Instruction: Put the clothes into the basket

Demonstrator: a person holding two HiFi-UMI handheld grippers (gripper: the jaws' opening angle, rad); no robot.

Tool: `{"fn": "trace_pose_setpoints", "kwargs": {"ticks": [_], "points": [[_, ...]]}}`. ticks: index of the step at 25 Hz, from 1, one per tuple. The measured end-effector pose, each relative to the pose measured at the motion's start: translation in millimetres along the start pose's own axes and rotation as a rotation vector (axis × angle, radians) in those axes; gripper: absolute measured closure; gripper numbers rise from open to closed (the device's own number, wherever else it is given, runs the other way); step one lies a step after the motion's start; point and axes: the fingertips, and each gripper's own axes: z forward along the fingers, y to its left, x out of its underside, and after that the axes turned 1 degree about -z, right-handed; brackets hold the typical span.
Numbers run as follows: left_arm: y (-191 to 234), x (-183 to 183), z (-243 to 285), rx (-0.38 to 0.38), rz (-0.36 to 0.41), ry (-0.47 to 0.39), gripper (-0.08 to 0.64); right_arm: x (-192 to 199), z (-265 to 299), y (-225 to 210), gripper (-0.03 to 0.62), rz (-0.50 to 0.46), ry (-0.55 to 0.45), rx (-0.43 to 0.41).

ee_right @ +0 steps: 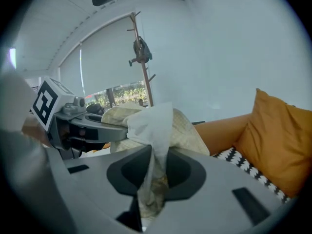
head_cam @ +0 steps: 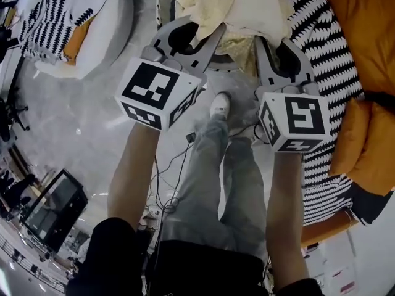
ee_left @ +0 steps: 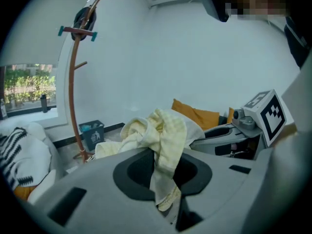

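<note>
Now: a pale yellow garment [head_cam: 237, 2] hangs bunched between both grippers, clear of the floor [head_cam: 80, 116]. The left gripper [head_cam: 208, 37] and the right gripper [head_cam: 264, 47] are each pinched narrow on a fold of it. We judge it light, limp and unlikely to slip, so gathered folds make good holds. A zigzag throw [head_cam: 327, 48] and an orange cushion [head_cam: 364, 17] crowd the right, while the left is open. A ribbed rim [head_cam: 162, 2] beside the cloth may be the basket, but we cannot tell.
</note>
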Motion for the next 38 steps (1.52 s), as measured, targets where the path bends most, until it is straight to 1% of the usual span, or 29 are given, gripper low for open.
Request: {"fn": "trace_pose_setpoints", "kwargs": {"ticks": [2,4,7,11,13,14,16,17,20,23,24,25,26,27,29,33,36,38], "points": [[28,15,-9,-0.04,-0.041,0.02,0.497,3,25,20,0.522,-0.006,0.025,-0.034],[52,34,-11,-0.076,-0.079,0.059,0.497,14,49,35,0.522,-0.007,0.06,-0.066],[75,66,-2,-0.119,-0.13,0.126,0.495,38,79,44,0.522,-0.007,0.12,-0.096],[91,98,9,-0.128,-0.21,0.154,0.495,65,105,48,0.522,0.034,0.182,-0.119],[99,116,13,-0.143,-0.242,0.203,0.481,81,114,49,0.516,0.037,0.234,-0.119],[102,125,16,-0.155,-0.258,0.238,0.457,91,118,48,0.493,0.033,0.271,-0.115],[106,142,22,-0.176,-0.283,0.292,0.405,106,121,44,0.392,0.041,0.327,-0.103],[106,147,24,-0.185,-0.286,0.304,0.405,110,120,41,0.382,0.057,0.335,-0.095],[102,155,26,-0.203,-0.295,0.307,0.405,117,109,36,0.382,0.102,0.332,-0.087],[89,153,34,-0.182,-0.323,0.289,0.408,125,97,23,0.391,0.132,0.339,-0.064],[84,150,37,-0.176,-0.319,0.281,0.421,127,93,15,0.409,0.146,0.336,-0.048],[81,148,40,-0.176,-0.313,0.272,0.453,128,89,8,0.429,0.16,0.331,-0.03],[78,145,42,-0.179,-0.308,0.263,0.503,129,84,1,0.459,0.174,0.325,-0.011],[75,144,44,-0.18,-0.306,0.258,0.526,130,79,-5,0.499,0.19,0.319,0.009],[67,140,46,-0.168,-0.306,0.255,0.541,131,67,-17,0.533,0.228,0.307,0.045],[36,127,52,-0.093,-0.345,0.226,0.551,132,38,-32,0.556,0.285,0.273,0.089],[2,115,64,-0.033,-0.326,0.207,0.551,134,13,-43,0.567,0.332,0.229,0.117],[-27,108,71,0.02,-0.323,0.199,0.551,135,-8,-52,0.57,0.367,0.192,0.134]]}}
